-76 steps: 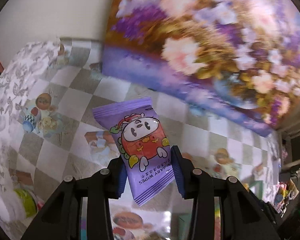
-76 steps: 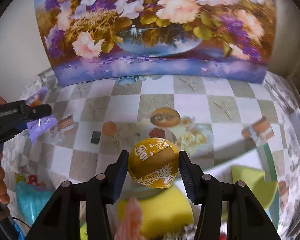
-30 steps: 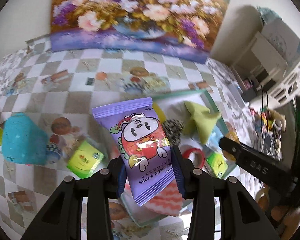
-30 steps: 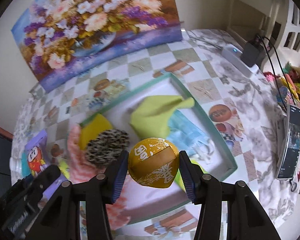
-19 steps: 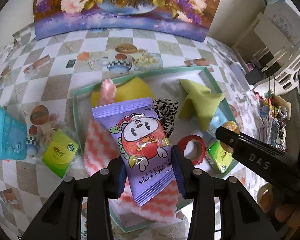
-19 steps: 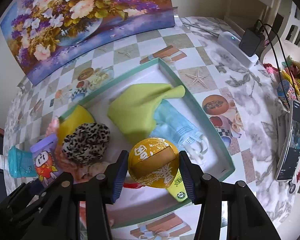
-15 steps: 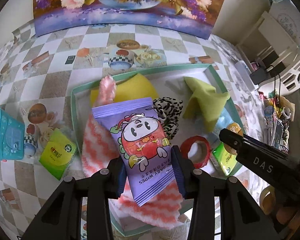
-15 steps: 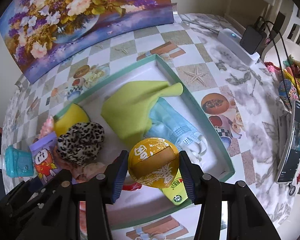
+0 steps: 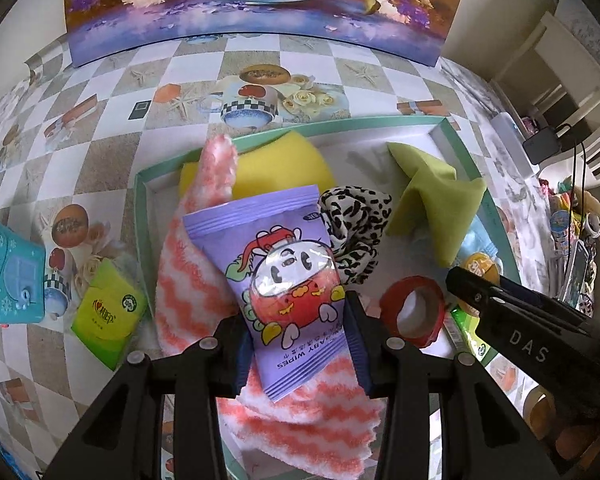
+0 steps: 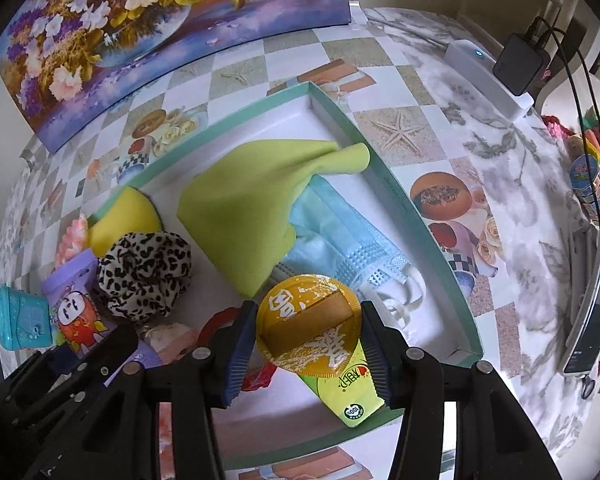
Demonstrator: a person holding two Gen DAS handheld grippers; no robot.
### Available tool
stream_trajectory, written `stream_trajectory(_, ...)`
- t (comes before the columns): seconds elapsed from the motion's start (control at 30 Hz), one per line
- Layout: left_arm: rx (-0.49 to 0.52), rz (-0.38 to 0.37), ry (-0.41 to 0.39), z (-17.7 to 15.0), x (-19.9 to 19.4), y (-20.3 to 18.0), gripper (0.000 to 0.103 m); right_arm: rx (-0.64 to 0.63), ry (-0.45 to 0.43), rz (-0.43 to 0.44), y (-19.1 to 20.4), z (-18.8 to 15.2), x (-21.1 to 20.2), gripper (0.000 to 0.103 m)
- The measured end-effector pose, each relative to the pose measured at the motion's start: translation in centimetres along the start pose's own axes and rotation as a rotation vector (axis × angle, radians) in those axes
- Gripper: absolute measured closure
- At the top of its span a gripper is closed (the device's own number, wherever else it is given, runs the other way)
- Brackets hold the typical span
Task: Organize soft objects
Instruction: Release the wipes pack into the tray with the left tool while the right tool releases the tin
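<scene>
the green-rimmed tray (image 10: 404, 200) holds a yellow sponge (image 10: 124, 216), leopard scrunchie (image 10: 144, 268), green cloth (image 10: 252, 216) and blue mask (image 10: 340, 244). the left gripper (image 9: 300, 340) pinches the wipes packet (image 9: 288, 276), the right gripper (image 10: 308, 336) the yellow pouch (image 10: 308, 328); both hang lower over the tray than a moment ago.

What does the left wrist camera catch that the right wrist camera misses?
Left wrist only: the green tissue pack on the table outside the tray. Right wrist only: the white power strip and the phone. Both show the tray, leopard scrunchie, wipes packet in the left gripper and yellow packet in the right gripper.
</scene>
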State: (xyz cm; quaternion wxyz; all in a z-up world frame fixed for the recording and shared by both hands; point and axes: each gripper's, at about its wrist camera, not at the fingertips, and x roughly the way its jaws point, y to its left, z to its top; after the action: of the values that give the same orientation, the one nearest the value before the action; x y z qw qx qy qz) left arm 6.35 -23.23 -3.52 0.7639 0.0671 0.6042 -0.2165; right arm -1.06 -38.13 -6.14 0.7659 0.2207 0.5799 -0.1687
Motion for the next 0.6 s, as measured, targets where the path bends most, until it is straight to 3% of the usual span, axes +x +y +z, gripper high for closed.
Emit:
stream_trajectory(0.13,0.006,-0.004,-0.006,0.0,-0.5,-0.4,0.057,-0.004,-0.006,0.008,0.0,0.1,-0.5,0.048)
stream_trajectory(0.27,-0.021,-0.051,-0.012,0.0,-1.4,-0.4,0.043,-0.020,-0.039,-0.006,0.2,0.2,-1.8,0.040)
stream_trajectory(0.6,-0.052,-0.085,-0.089,0.3,-4.6,-0.1,0.039,-0.046,-0.115,-0.010,0.8,0.5,-5.0,0.040)
